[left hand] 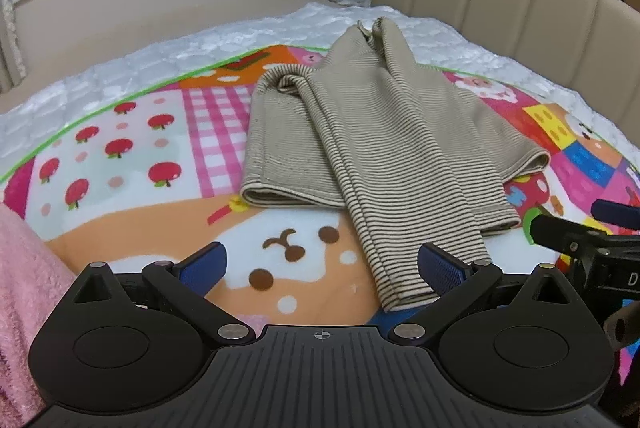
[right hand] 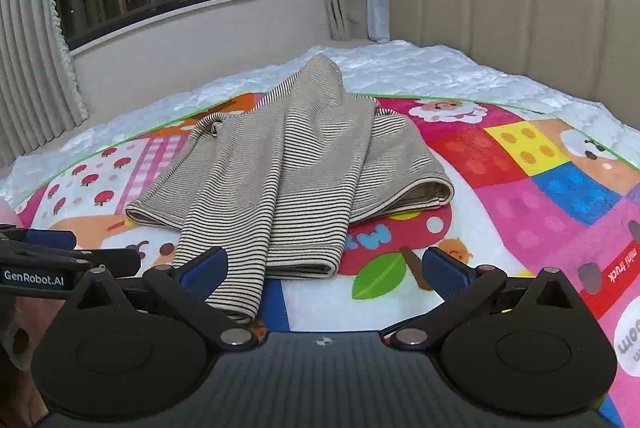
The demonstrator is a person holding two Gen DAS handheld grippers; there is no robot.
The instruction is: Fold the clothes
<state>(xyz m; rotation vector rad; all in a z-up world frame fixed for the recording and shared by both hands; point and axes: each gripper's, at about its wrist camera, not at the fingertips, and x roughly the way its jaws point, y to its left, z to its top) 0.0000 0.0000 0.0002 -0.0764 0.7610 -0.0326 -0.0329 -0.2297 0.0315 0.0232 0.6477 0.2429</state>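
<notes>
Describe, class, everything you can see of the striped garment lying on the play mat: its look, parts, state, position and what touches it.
The striped garment is a beige knit with thin dark horizontal stripes, soft and ribbed in look. It lies partly folded on the colourful cartoon play mat, its body doubled over, with both long sleeves laid across it and trailing toward the cameras. One cuff ends beside a blue finger pad of the open left gripper; no finger clamps it. Only the mat clearly touches it.
</notes>
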